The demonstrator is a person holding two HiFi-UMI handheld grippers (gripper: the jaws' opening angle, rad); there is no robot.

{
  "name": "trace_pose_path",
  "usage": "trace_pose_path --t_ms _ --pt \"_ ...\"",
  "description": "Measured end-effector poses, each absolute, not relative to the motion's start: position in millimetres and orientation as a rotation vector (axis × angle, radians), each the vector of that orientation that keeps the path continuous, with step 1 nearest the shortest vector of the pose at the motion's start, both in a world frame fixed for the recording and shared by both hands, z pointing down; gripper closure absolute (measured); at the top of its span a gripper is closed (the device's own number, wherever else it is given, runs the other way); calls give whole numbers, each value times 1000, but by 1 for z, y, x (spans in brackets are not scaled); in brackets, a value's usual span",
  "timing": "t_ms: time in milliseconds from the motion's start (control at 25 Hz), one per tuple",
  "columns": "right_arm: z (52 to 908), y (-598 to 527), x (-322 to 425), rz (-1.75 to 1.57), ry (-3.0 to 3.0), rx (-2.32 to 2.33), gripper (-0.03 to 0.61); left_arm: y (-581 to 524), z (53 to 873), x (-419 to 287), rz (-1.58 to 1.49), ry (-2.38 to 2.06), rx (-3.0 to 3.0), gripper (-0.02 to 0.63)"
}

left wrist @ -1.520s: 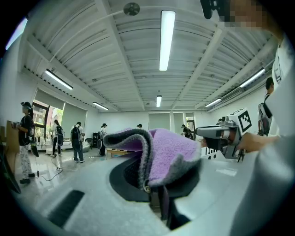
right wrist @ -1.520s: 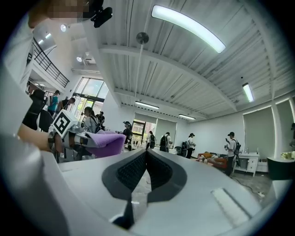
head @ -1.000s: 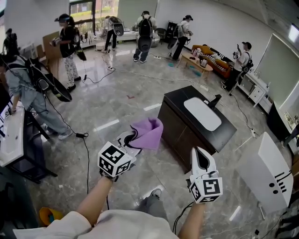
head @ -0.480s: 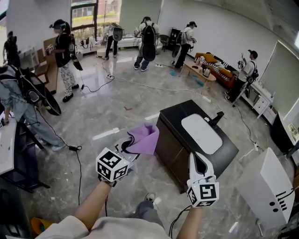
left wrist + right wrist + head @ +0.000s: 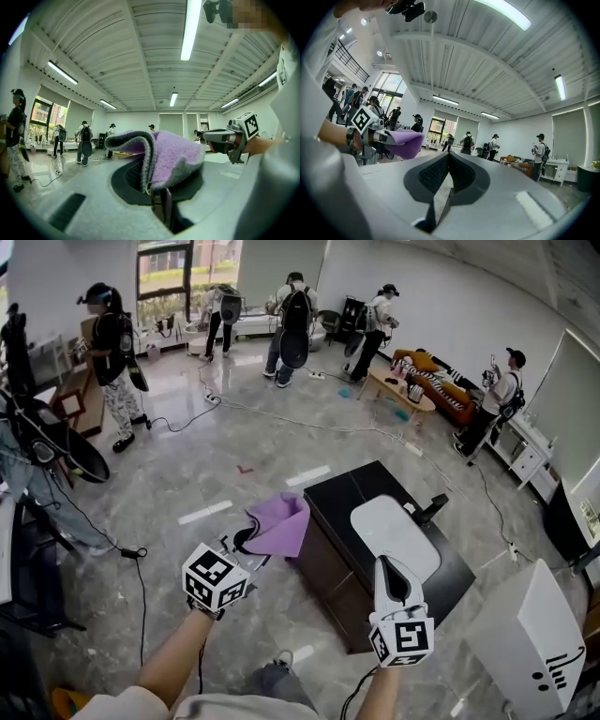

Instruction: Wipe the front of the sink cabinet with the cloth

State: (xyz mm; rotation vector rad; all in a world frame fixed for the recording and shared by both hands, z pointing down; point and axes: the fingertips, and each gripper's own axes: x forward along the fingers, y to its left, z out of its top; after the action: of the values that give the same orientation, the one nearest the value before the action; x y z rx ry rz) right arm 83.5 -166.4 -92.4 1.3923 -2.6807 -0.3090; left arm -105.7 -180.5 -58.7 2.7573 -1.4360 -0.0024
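Over the last second the sink cabinet (image 5: pixel 330 579) is shifting from the right middle of the head view toward the lower centre, beside the grippers. The person is closing in, so wiping is probably about to start; there is no contact yet.

- The left gripper (image 5: pixel 246 541) is holding the cloth (image 5: pixel 279 524) left of centre, with its jaws clamped on a folded edge. The cloth is hanging just beside the cabinet's near corner without touching it.
- The right gripper (image 5: pixel 393 571) is pointing up at lower right with its jaws together and nothing between them.

The cloth is a soft purple terry with a grey back, drooping in loose folds. The cabinet is a dark, flat-faced box with hard edges, carrying a smooth white oval basin (image 5: pixel 394 536) and a black faucet (image 5: pixel 429 509). The floor (image 5: pixel 216 465) is glossy grey marble.
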Motion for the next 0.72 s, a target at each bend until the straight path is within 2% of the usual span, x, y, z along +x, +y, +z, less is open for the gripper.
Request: trace_pose_path --t_ms 320,720 --pt "-90 -239 92 -265 -2706 1451 571 -266 -44 -112 -32 -1469 2710 568" --pt "-60 -305 66 -228 -2666 1510 571 -358 -19 -140 -44 -1473 2740 568"
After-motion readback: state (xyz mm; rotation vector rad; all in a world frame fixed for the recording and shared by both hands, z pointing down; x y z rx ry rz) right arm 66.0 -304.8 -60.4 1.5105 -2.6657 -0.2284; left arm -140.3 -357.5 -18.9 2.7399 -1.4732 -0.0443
